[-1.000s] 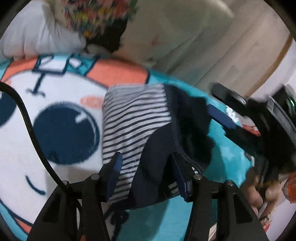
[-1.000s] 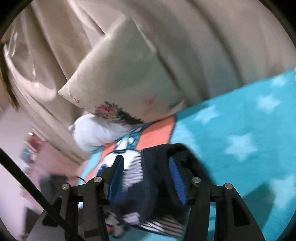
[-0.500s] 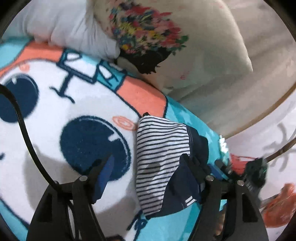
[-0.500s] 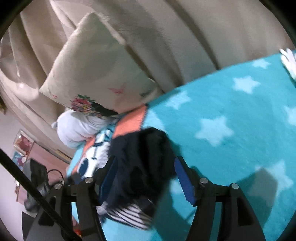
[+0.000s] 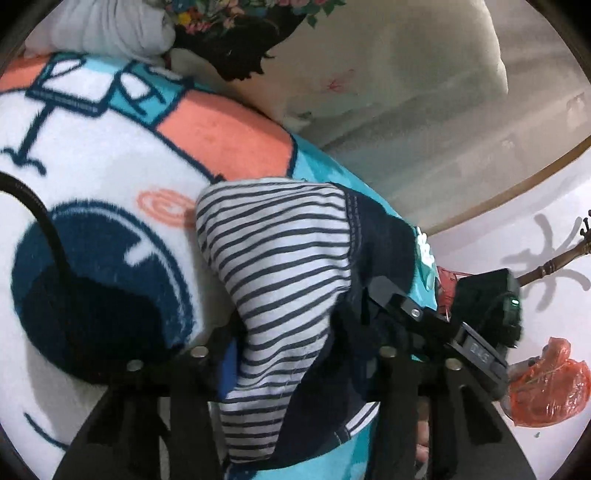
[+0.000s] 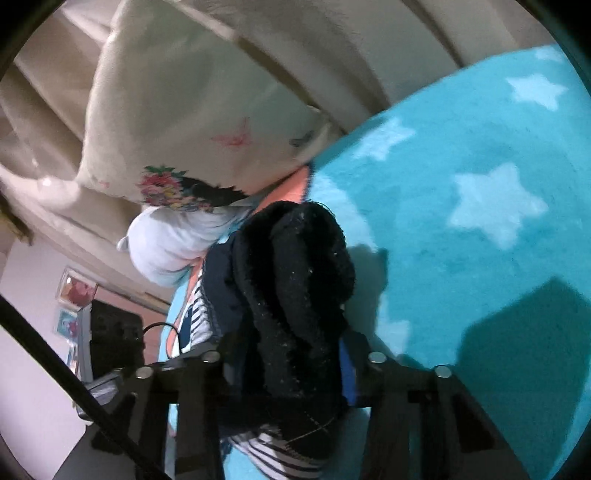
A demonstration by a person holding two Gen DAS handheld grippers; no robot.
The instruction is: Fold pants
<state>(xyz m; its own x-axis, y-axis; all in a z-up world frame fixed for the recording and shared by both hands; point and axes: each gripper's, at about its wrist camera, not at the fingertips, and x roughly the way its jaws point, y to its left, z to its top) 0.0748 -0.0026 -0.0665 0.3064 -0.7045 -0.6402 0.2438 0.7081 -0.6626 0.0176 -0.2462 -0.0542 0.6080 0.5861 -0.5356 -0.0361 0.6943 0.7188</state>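
The folded pants (image 5: 280, 273) lie on the blanket, striped white and navy on one side, dark navy on the other. In the left wrist view they fill the gap of my left gripper (image 5: 291, 343), whose jaws are closing with the pads against the cloth. My right gripper (image 5: 402, 306) comes in from the right onto the navy edge of the same bundle. In the right wrist view the pants' black fleecy lining (image 6: 295, 280) bulges up between the fingers of my right gripper (image 6: 291, 350), which is also closing on the cloth.
The blanket (image 5: 92, 147) is teal with a big cartoon face; its far part shows white stars (image 6: 495, 199). A floral cream pillow (image 5: 388, 74) and a white pillow (image 5: 110, 33) lie behind the pants. An orange plastic bag (image 5: 546, 384) sits beyond the bed's edge.
Both grippers stood wider half a second ago and have narrowed onto the pants. Both have moved in closer and lower, so the bundle now fills each gap.
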